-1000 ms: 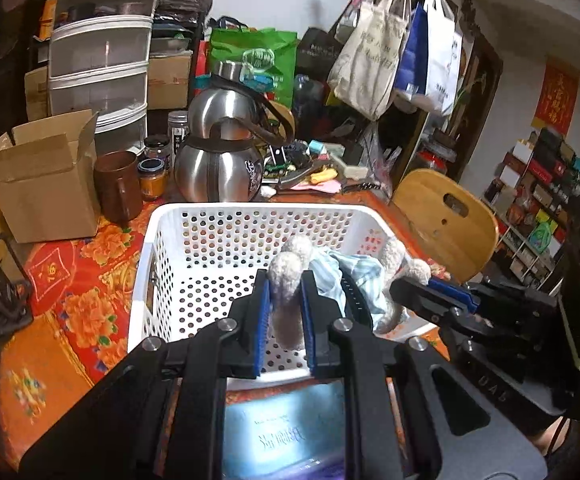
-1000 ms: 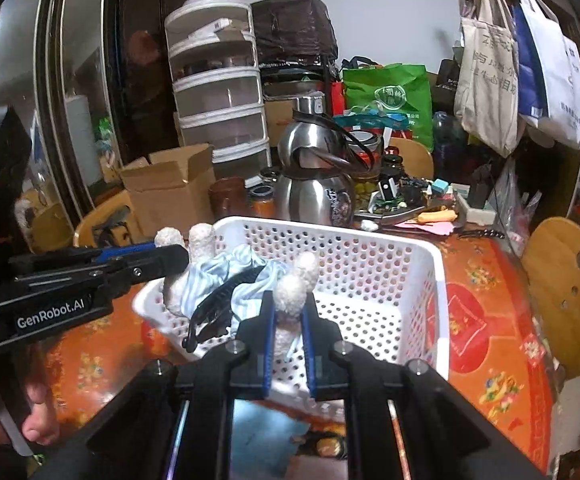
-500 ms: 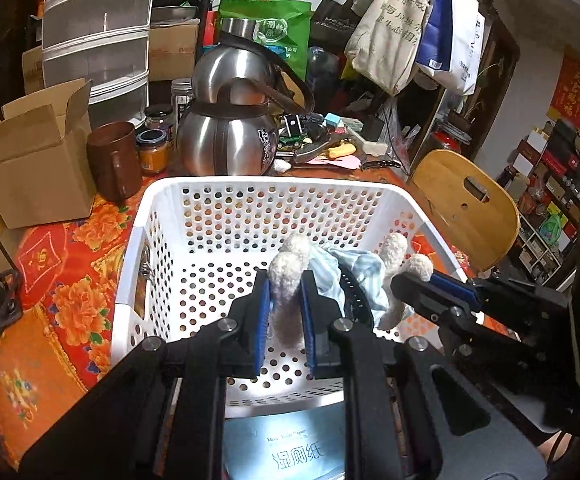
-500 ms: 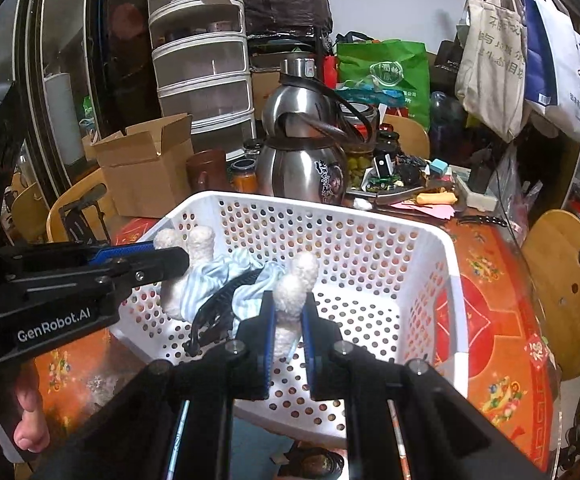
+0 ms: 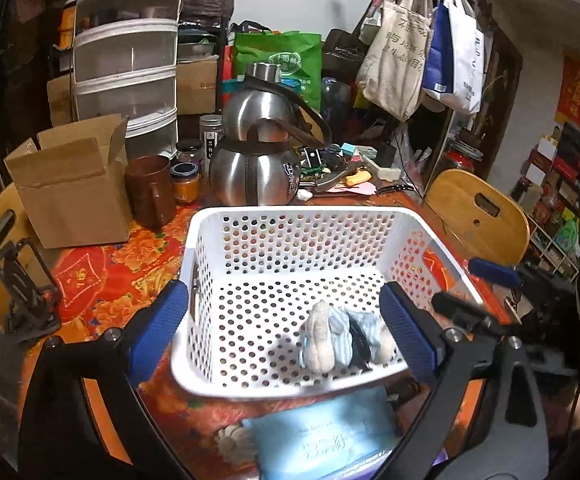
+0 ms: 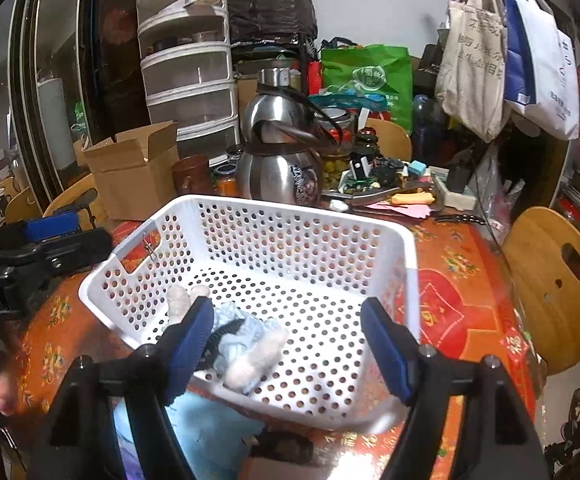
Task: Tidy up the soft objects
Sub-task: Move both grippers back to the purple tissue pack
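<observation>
A soft plush toy (image 5: 340, 340), cream limbs with a pale blue striped top and a black strap, lies on the floor of the white perforated basket (image 5: 290, 216) near its front edge. It also shows in the right wrist view (image 6: 237, 344), in the basket (image 6: 302, 216). My left gripper (image 5: 285, 328) is open wide above the basket's front, empty. My right gripper (image 6: 290, 344) is open wide, empty, over the basket's near rim. The right gripper also shows at the right of the left wrist view (image 5: 474, 292).
Behind the basket stand steel kettles (image 5: 255, 172), a brown mug (image 5: 147, 190), jars and a cardboard box (image 5: 69, 184). A pale blue wet-wipes pack (image 5: 330, 440) lies in front of the basket. Wooden chairs (image 5: 478, 216) flank the red floral table (image 5: 121, 268).
Both grippers have opened and let go of the plush toy. It dropped from their hold onto the basket floor. Both grippers pulled back a little.
</observation>
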Demonstrator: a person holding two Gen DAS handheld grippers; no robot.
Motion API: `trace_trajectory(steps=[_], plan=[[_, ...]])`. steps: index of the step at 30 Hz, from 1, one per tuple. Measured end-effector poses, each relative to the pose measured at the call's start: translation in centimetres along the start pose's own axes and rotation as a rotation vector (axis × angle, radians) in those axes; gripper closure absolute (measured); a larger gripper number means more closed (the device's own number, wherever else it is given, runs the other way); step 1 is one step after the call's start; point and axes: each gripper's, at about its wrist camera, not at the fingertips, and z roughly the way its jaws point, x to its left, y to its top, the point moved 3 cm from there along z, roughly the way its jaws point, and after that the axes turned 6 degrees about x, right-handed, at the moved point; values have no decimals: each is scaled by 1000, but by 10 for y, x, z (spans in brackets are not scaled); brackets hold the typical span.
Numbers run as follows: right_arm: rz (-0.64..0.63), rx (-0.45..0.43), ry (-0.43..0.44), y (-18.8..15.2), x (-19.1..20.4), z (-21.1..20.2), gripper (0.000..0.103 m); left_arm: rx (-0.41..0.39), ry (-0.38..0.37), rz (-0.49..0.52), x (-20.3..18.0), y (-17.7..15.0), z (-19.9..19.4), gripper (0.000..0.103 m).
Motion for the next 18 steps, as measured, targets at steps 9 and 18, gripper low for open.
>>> trace_trajectory(steps=[9,18], plan=[[8,20,-15,-27,-5,-25,27,30,25,11,6,-30,-36,7],[36,7,19,-87,-3,-56,27,54,40,-16,23,-96,-69,7]])
